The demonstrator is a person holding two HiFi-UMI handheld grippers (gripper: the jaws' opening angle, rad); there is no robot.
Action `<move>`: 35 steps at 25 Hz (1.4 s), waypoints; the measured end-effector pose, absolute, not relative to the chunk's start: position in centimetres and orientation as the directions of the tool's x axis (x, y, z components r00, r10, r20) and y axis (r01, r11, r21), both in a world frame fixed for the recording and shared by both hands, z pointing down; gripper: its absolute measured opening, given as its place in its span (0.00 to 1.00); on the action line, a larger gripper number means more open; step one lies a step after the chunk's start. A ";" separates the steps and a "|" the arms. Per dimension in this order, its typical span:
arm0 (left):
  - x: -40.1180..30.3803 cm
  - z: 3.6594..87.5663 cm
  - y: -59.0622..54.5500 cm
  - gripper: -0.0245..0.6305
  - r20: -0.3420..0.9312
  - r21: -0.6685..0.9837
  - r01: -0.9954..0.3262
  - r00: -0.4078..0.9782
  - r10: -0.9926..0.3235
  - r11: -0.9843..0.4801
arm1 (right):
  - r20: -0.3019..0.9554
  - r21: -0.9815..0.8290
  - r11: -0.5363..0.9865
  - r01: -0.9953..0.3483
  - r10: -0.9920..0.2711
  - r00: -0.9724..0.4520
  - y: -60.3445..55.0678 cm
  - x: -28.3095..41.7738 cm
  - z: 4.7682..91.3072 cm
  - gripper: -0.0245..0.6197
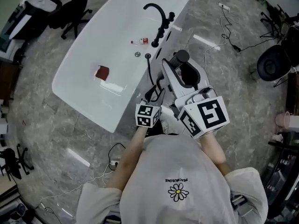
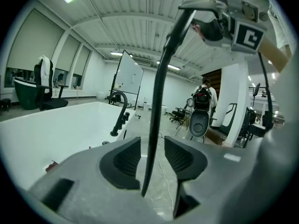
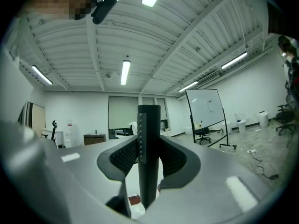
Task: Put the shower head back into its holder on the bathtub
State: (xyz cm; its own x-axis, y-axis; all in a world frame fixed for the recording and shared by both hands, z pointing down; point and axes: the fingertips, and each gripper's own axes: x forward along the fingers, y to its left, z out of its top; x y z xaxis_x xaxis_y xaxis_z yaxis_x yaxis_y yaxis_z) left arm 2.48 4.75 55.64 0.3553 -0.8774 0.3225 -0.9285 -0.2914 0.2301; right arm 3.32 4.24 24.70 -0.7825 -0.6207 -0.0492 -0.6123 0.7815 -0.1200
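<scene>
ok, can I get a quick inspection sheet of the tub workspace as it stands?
surface: grey stone floor, with the white bathtub standing on it.
job's things: shower head is off the tub, held in the right gripper. Its black hose comes off the rim near the faucet. The holder can't be made out clearly.
clutter: small red-and-white item on the rim; red thing inside the tub.
grippers: right gripper jaws closed on the shower head's handle. Left gripper jaws open, hose between them but not pinched.
cables: white plug strip and black cable on the floor.
surroundings: office chairs, whiteboard.
</scene>
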 end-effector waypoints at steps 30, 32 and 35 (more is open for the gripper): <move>-14.7 30.6 -25.6 0.12 -0.117 -0.195 -0.965 0.198 -0.973 -0.173 | -0.414 -0.120 0.728 -0.675 -0.655 -0.632 -14.3 6.7 8.4 0.25; -14.0 26.6 -26.1 0.11 -0.191 -0.223 -0.959 0.218 -0.957 -0.174 | -0.428 -0.132 0.729 -0.672 -0.653 -0.625 -14.4 7.3 8.1 0.25; -12.5 22.2 -26.5 0.11 -0.258 -0.272 -0.944 0.259 -0.931 -0.187 | -0.450 -0.132 0.727 -0.674 -0.650 -0.613 -14.5 7.8 7.5 0.25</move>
State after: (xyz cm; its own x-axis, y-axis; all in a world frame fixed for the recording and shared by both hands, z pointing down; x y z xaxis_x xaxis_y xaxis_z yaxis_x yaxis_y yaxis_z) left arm -12.54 -26.49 22.23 0.2589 -0.9308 -0.2581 -0.9439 -0.1871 -0.2722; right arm 7.77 -14.55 7.50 -0.6125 -0.6500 -0.4498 -0.6743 0.7266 -0.1316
